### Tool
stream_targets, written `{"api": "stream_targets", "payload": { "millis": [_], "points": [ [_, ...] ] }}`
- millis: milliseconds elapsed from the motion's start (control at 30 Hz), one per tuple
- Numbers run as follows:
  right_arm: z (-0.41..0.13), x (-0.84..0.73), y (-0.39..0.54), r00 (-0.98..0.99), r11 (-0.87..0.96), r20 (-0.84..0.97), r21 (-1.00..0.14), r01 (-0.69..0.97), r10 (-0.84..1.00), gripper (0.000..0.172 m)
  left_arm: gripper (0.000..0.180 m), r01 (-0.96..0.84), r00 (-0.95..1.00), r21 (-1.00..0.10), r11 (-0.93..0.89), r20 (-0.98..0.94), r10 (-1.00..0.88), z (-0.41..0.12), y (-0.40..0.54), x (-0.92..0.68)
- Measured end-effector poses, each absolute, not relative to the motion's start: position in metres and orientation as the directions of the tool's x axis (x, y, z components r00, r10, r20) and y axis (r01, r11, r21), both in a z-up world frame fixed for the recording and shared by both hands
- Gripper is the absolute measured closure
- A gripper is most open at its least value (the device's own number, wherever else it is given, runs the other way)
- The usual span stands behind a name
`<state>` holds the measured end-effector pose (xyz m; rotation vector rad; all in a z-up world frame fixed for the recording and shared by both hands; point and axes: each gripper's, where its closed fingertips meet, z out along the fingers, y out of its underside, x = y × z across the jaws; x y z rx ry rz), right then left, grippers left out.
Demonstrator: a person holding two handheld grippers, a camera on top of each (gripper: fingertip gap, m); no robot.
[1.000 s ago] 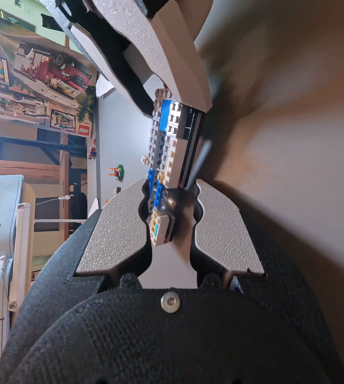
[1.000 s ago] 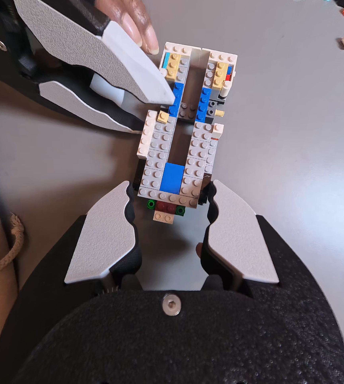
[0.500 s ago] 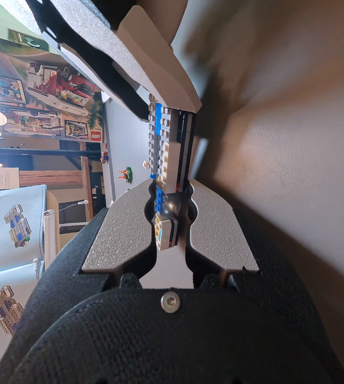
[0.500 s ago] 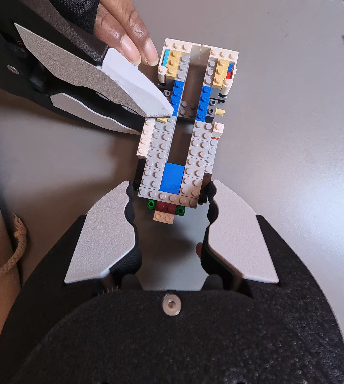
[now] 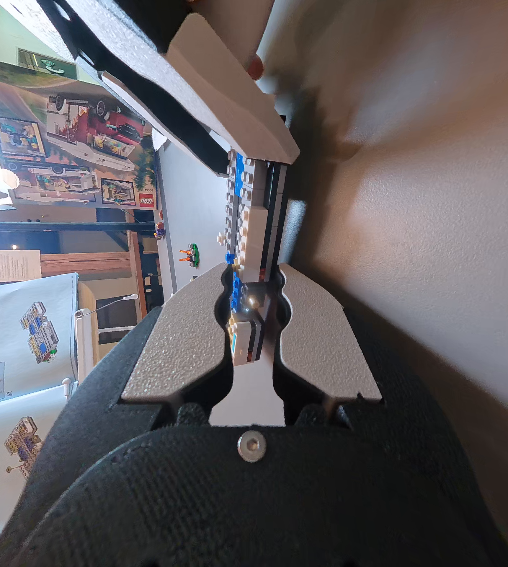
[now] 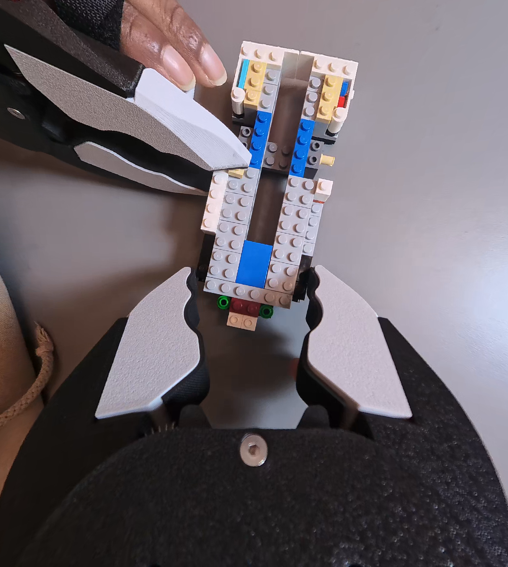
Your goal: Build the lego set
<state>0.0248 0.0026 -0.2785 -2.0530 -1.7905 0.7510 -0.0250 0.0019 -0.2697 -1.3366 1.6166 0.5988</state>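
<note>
Both tongs gripped 1 brick model on the grey surface.

The long brick model, built of grey, white, blue and tan pieces, lay flat on the grey surface. The right tongs were spread wide around its near end, with both pads pressed against the black edges at its 2 sides. The left tongs came in from the model's left flank, narrowed and pinching it by its thickness, 1 finger lying over the studded top near a tan piece and the other low against the surface. A person's hand rested on the left tongs. Away from the model, a small green piece with orange parts sat on the surface, and a picture box and building instructions stood beyond.
</note>
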Motion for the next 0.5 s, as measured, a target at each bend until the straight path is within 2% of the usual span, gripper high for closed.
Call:
{"api": "stream_targets", "payload": {
  "millis": [500],
  "points": [
    [-0.2697,0.0263,0.0025,0.113,-0.207,-0.205,-0.526,0.825,0.972,0.103,0.155,-0.938,-0.064,-0.109,0.33,-0.88,-0.471,-0.2654,0.0034,-0.023]
  ]
}}
